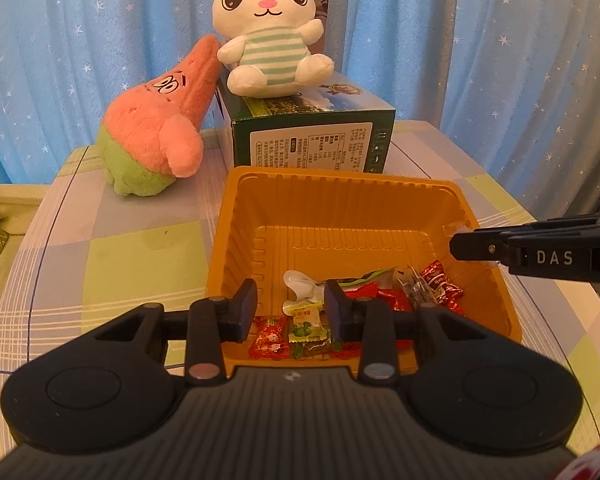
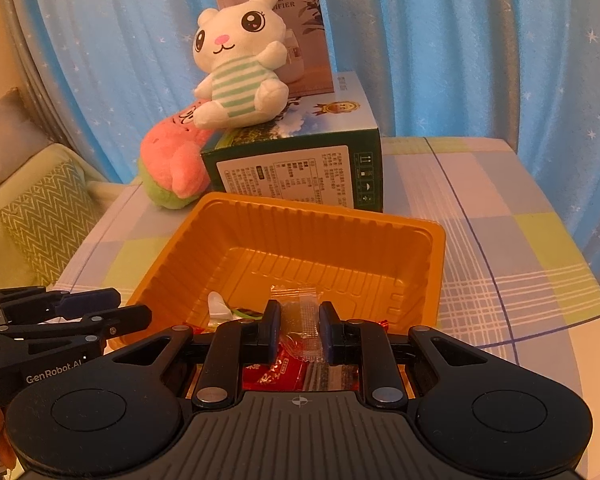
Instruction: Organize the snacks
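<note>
An orange plastic tray sits on the checked tablecloth, also in the right wrist view. Several wrapped snacks lie at its near end: red packets, a green candy, a white wrapper. My left gripper hangs open over the tray's near edge, empty. My right gripper is over the tray's near right side, jaws partly closed around a clear-wrapped snack; it enters the left wrist view from the right. The left gripper shows at the right wrist view's left edge.
A green carton stands just behind the tray with a white bunny plush on top. A pink star plush leans against its left side. Blue star curtains hang behind. A sofa cushion is off the table's left.
</note>
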Demonstrator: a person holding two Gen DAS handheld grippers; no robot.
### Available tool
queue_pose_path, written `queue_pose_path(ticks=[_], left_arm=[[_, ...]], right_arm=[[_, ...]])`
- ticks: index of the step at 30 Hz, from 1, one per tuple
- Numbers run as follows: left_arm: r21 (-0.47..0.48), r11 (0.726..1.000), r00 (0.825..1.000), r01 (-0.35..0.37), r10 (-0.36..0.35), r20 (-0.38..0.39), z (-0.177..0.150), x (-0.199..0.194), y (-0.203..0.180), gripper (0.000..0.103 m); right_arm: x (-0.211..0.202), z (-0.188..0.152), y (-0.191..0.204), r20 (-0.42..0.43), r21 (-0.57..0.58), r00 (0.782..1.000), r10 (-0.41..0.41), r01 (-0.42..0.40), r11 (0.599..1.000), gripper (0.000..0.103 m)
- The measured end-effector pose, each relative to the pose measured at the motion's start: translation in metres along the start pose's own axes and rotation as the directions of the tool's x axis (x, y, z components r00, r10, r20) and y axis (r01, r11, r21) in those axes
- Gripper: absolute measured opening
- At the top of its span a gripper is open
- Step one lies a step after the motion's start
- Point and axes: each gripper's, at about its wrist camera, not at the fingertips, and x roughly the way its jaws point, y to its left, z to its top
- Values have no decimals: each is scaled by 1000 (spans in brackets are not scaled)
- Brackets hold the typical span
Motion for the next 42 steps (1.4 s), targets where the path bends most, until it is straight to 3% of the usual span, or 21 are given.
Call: queue_pose_path(ticks=[25,29,30,32,33,42], left_arm=[[-12,1000,1000,6,-6,1,-2,4,4,33],[-16,1000,1000,2,-2,2,-2,4,5,38],[-17,1000,1000,-1,1,4,-2,4,5,46],[-19,1000,1000,-14,14,9,-2,3,5,57],[-18,1000,1000,-20,20,12,-3,3,5,60],[-2,1000,1000,-22,22,18,-4,0,0,79]], right_arm=[[10,-2,-1,-6,10,1000,-6,6,1000,21],[11,-1,-5,17,30,999,29,-30,999,21],[12,0,-7,13,45,999,35,-35,998,23],[10,0,-11,26,80,999,34,-36,996,48],[8,-1,-13,43,93,999,33,-37,995,66],[0,-8,-22,21,99,1000,-2,0,995,67]])
